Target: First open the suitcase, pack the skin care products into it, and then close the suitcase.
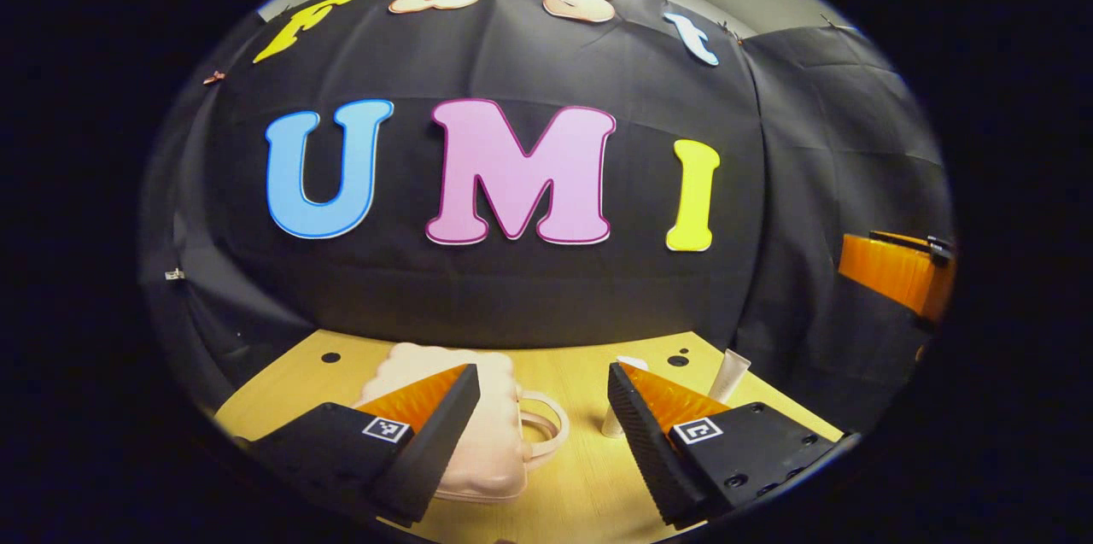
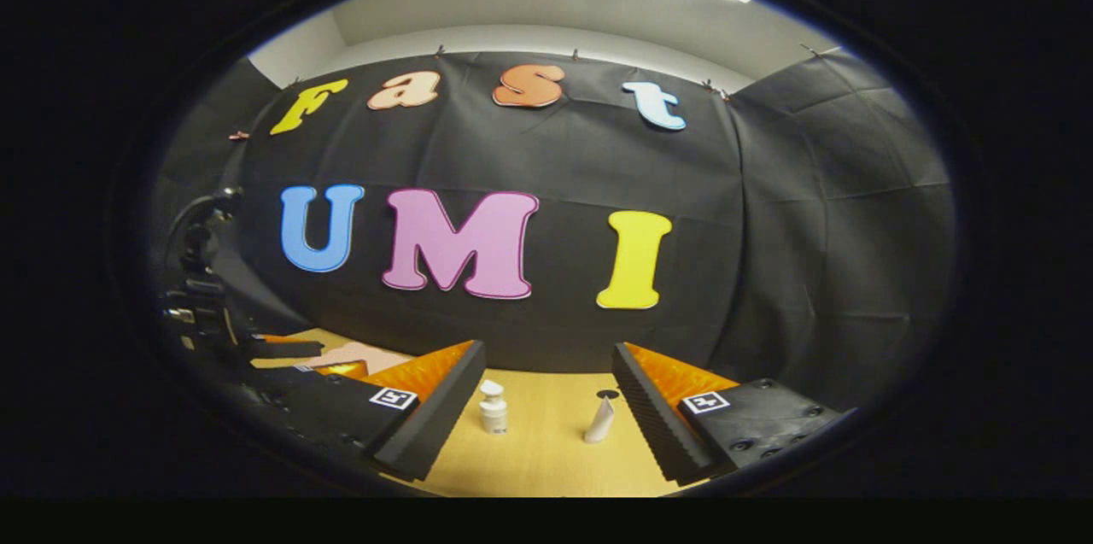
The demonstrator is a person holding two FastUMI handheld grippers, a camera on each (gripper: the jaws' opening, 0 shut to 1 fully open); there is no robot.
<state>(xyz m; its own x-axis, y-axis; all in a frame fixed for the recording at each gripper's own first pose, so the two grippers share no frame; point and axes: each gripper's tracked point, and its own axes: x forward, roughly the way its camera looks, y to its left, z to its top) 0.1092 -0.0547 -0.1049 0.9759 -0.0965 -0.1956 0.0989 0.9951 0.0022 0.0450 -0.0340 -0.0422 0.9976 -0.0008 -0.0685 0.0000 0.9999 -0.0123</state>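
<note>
A small pale pink suitcase (image 1: 487,433) with a scalloped edge and a loop handle lies shut on the wooden table (image 1: 564,484), just under and ahead of my left gripper (image 1: 542,369), which is open with nothing between its fingers. To the suitcase's right stand a white tube (image 1: 730,375) and a small white bottle (image 1: 613,420), the bottle half hidden by my finger. In the right gripper view the small bottle (image 2: 493,407) and the tube (image 2: 599,420) stand upright on the table just ahead of my open right gripper (image 2: 548,348). The pink suitcase (image 2: 363,353) peeks out at left.
The black cloth wall closes off the table's far side and right side. The table (image 2: 546,459) has small dark holes near its back edge. The dark body of the left gripper (image 2: 201,305) hangs at the left of the right gripper view.
</note>
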